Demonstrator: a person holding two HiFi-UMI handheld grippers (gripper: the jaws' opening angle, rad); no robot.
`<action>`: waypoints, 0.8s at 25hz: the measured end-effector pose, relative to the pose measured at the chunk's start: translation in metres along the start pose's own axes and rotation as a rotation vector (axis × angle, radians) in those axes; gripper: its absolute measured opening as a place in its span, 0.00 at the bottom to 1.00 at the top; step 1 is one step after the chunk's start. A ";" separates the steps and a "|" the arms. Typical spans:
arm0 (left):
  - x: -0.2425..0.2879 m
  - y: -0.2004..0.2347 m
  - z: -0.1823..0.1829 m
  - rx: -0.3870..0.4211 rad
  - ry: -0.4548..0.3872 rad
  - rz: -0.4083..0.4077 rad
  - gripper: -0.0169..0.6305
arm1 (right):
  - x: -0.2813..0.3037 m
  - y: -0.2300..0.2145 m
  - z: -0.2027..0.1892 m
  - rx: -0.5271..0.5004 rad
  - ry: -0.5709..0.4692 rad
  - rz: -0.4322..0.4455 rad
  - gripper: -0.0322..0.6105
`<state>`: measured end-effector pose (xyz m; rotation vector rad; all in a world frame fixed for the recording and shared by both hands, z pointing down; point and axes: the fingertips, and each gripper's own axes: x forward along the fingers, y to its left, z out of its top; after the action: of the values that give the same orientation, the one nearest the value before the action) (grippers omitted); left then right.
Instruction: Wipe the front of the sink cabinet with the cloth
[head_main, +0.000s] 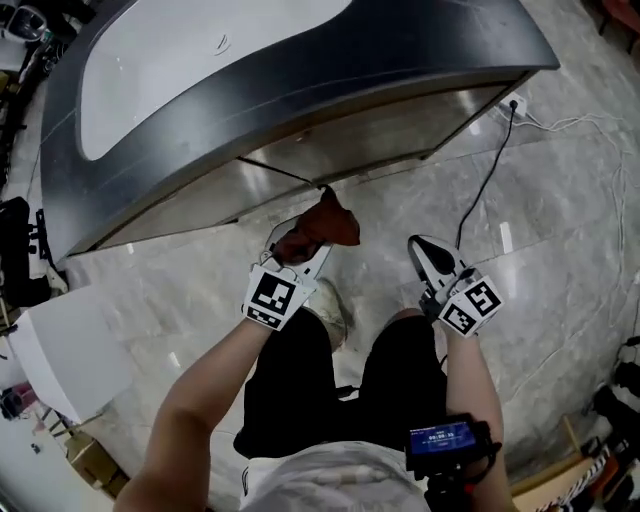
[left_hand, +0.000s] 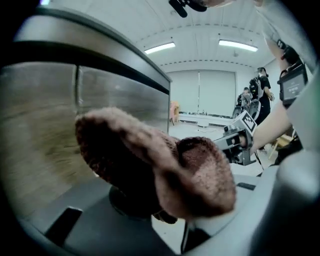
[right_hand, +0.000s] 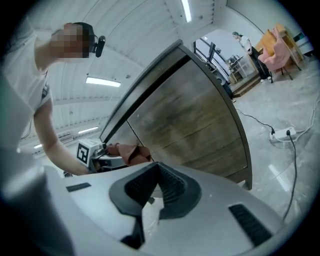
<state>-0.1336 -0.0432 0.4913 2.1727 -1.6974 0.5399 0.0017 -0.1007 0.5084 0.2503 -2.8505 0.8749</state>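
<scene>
Left hand-held gripper (head_main: 298, 248) clamps the cloth (head_main: 326, 226) near the cabinet front (head_main: 340, 150); right hand-held gripper (head_main: 424, 250) is closed, empty.

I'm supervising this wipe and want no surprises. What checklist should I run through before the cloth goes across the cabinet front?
1. Reddish-brown terry cloth secured in the left gripper: ok, the jaws are shut on it.
2. Cloth touching the wood-grain cabinet front: cannot tell; it is close, but contact is unclear.
3. Right gripper out of the wiping path: ok, it is empty with jaws together, held back from the cabinet.
4. Cabinet front unobstructed: ok, only the cloth is in front of it.
5. Footing clear: not ok, a black cable runs across the pale marble floor near the right gripper.
</scene>
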 end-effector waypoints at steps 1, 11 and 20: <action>-0.020 0.003 0.007 -0.023 0.003 0.014 0.22 | -0.002 0.010 0.013 -0.003 0.007 0.002 0.07; -0.194 0.026 0.113 -0.137 0.002 0.112 0.22 | 0.008 0.164 0.150 -0.117 0.082 0.077 0.07; -0.298 0.037 0.205 -0.170 -0.046 0.147 0.22 | -0.005 0.280 0.248 -0.182 0.111 0.062 0.07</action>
<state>-0.2152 0.1021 0.1686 1.9673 -1.8647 0.3698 -0.0728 -0.0125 0.1530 0.0886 -2.8235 0.6130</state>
